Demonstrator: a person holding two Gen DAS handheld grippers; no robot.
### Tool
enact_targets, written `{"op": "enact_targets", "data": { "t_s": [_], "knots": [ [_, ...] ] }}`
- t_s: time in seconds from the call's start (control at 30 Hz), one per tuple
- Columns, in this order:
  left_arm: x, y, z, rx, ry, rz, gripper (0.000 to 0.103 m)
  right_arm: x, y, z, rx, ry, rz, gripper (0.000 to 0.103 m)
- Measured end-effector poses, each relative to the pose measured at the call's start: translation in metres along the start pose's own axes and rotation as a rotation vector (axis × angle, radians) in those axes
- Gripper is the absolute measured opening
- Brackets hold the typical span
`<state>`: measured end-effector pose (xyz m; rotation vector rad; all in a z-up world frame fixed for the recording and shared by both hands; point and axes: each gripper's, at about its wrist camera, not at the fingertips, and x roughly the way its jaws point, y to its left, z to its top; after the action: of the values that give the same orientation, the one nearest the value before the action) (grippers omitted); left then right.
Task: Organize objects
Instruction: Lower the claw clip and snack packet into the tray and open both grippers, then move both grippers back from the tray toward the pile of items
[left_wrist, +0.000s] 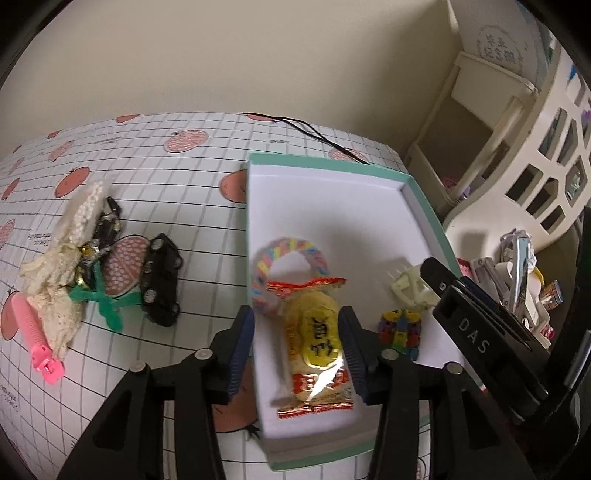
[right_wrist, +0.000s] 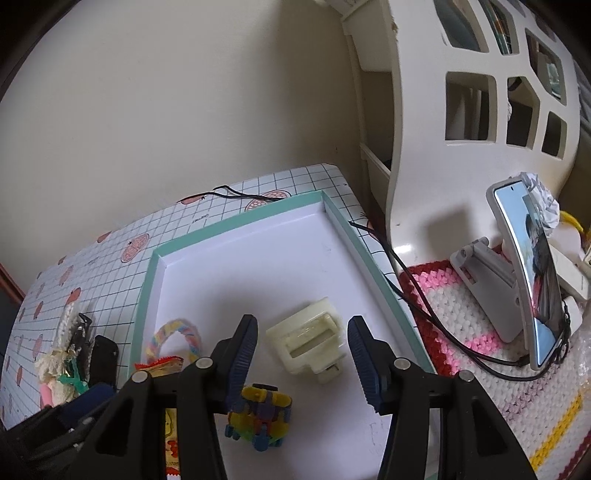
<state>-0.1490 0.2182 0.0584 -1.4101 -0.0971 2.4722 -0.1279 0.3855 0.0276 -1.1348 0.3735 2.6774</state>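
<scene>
A white tray with a teal rim (left_wrist: 425, 206) lies on the gridded tablecloth. A yellow and red snack packet (left_wrist: 318, 343) rests in it, between the fingers of my left gripper (left_wrist: 298, 350), which is open. Also in the tray are a braided pastel ring (left_wrist: 291, 247), a colourful block toy (right_wrist: 260, 417) and a cream plastic clip (right_wrist: 306, 341). My right gripper (right_wrist: 303, 354) hangs open just above the clip, with nothing held. Left of the tray lie a black toy car (left_wrist: 162, 280), a green bow (left_wrist: 105, 301), a pink hair clip (left_wrist: 35, 332) and cream lace (left_wrist: 62, 266).
A white cut-out shelf unit (right_wrist: 461, 110) stands to the right of the table. A phone on a stand (right_wrist: 528, 280) sits on a crochet mat (right_wrist: 480, 376), with a black cable (right_wrist: 417, 295) running past the tray's right rim. A wall rises behind the table.
</scene>
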Motion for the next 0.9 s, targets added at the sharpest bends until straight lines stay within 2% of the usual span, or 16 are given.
{"op": "enact_targets", "data": {
  "t_s": [0.13, 0.23, 0.27, 0.33, 0.37, 0.4, 0.53, 0.57, 0.6, 0.67, 0.77, 0.8, 0.9],
  "knots": [
    [0.0, 0.013, 0.001, -0.035, -0.003, 0.027, 0.052, 0.002, 0.006, -0.001, -0.011, 0.014, 0.021, 0.056],
    [-0.001, 0.021, 0.001, -0.049, -0.01, 0.047, 0.053, 0.003, 0.01, -0.003, -0.032, 0.016, 0.025, 0.061],
    [-0.001, 0.025, 0.002, -0.054, -0.013, 0.055, 0.056, 0.003, 0.012, -0.003, -0.036, 0.016, 0.027, 0.065],
    [-0.002, 0.032, 0.002, -0.07, -0.02, 0.063, 0.066, 0.003, 0.013, -0.004, -0.04, 0.018, 0.036, 0.068],
    [-0.002, 0.034, 0.002, -0.077, -0.024, 0.066, 0.07, 0.004, 0.014, -0.004, -0.039, 0.025, 0.041, 0.073],
    [-0.001, 0.037, 0.003, -0.085, -0.027, 0.07, 0.072, 0.005, 0.015, -0.004, -0.036, 0.029, 0.048, 0.078],
    [-0.002, 0.049, 0.003, -0.113, -0.041, 0.092, 0.076, 0.007, 0.017, -0.006, -0.041, 0.038, 0.055, 0.079],
    [-0.002, 0.052, 0.004, -0.121, -0.046, 0.095, 0.085, 0.007, 0.018, -0.007, -0.045, 0.038, 0.056, 0.081],
    [-0.002, 0.055, 0.004, -0.128, -0.053, 0.095, 0.089, 0.007, 0.018, -0.007, -0.049, 0.037, 0.056, 0.088],
    [-0.004, 0.06, 0.004, -0.14, -0.068, 0.097, 0.089, 0.006, 0.019, -0.007, -0.052, 0.031, 0.057, 0.093],
    [-0.004, 0.065, 0.005, -0.14, -0.087, 0.126, 0.095, 0.007, 0.02, -0.008, -0.052, 0.03, 0.054, 0.095],
    [-0.005, 0.067, 0.005, -0.14, -0.1, 0.139, 0.095, 0.007, 0.02, -0.008, -0.051, 0.031, 0.056, 0.1],
    [-0.007, 0.071, 0.007, -0.139, -0.127, 0.165, 0.095, 0.007, 0.02, -0.008, -0.051, 0.03, 0.059, 0.103]
  ]
}}
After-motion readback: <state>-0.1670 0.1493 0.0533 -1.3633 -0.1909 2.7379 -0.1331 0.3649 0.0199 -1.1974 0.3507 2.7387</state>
